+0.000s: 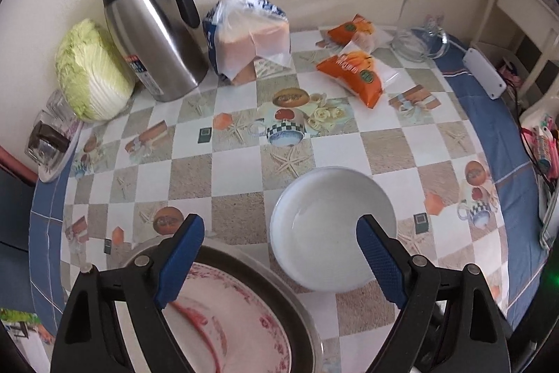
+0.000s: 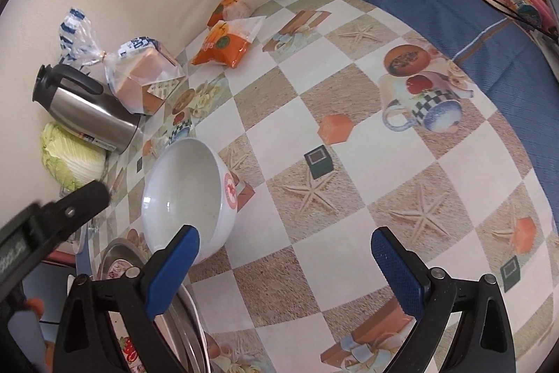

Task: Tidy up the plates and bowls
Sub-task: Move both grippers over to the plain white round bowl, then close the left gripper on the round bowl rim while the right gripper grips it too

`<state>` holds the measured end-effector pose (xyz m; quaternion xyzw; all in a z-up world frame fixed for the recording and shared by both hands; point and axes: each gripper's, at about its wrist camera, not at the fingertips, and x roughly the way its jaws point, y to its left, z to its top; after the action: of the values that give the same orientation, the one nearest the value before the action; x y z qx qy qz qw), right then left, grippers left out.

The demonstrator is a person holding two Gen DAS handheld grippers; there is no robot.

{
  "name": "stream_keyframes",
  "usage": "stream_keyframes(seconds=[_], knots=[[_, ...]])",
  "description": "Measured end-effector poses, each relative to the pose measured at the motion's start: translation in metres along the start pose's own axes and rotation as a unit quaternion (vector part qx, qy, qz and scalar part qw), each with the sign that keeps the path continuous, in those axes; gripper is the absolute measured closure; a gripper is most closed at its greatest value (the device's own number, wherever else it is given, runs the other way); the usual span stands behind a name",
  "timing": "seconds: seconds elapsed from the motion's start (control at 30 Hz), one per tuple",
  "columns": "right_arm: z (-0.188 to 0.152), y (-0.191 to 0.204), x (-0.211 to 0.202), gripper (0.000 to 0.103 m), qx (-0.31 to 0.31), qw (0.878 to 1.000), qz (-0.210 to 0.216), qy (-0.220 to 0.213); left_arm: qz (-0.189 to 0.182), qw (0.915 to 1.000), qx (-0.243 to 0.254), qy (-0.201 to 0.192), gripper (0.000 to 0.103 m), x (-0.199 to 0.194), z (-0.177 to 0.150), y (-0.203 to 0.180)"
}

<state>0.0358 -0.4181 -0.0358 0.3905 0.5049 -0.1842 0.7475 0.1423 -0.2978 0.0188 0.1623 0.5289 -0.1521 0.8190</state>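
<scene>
White ceramic bowl (image 1: 332, 229) sits empty on the checked tablecloth (image 1: 241, 170), just beside the floral plate (image 1: 237, 313) nested in a steel dish (image 1: 307, 320). My left gripper (image 1: 281, 263) hangs wide open, empty, over both. I should centre one pad inside the bowl's rim before closing. My right gripper (image 2: 286, 271) is also open, empty. The plate's near edge is cut off.

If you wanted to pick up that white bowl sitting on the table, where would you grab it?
Probably by the rim. The white bowl stands upright and open, with nothing inside, so one finger can drop inside and the other outside its thin wall. Come from above at the near edge, where the left gripper already hangs with open jaws.
</scene>
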Motion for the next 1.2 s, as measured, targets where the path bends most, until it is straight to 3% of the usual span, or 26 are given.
stream_keyframes(seconds=[0.07,0.13,0.17,0.27,0.37,0.53,0.67,0.87,1.2], knots=[[0.0,0.004,0.003,0.012,-0.003,1.0,0.003,0.0,0.004,0.9999,-0.014,0.008,0.015,0.011,0.002,0.001],[-0.001,0.008,0.007,0.018,-0.008,1.0,0.006,0.002,0.002,0.9997,-0.019,0.014,0.032,0.019,0.003,0.0],[-0.001,0.01,0.008,0.019,-0.011,1.0,0.006,0.003,0.002,0.9996,-0.02,0.019,0.035,0.024,0.004,-0.001],[-0.002,0.015,0.013,0.029,-0.014,1.0,0.007,0.003,0.002,0.9993,-0.025,0.028,0.038,0.036,0.004,0.0],[-0.003,0.019,0.017,0.036,-0.017,1.0,0.009,0.004,0.001,0.9987,-0.031,0.041,0.047,0.048,0.003,0.003],[-0.004,0.027,0.022,0.059,-0.024,0.999,0.024,0.006,-0.001,0.9979,-0.043,0.047,0.054,0.062,0.002,0.009],[-0.006,0.033,0.024,0.07,-0.027,0.999,0.038,0.01,-0.008,0.9974,-0.052,0.049,0.062,0.069,0.001,0.013],[-0.008,0.038,0.024,0.083,-0.034,0.998,0.051,0.01,-0.021,0.9967,-0.053,0.057,0.085,0.076,-0.002,0.012],[-0.005,0.031,0.018,0.088,-0.026,0.999,0.036,0.004,-0.042,0.996,-0.046,0.065,0.091,0.073,-0.008,0.003]])
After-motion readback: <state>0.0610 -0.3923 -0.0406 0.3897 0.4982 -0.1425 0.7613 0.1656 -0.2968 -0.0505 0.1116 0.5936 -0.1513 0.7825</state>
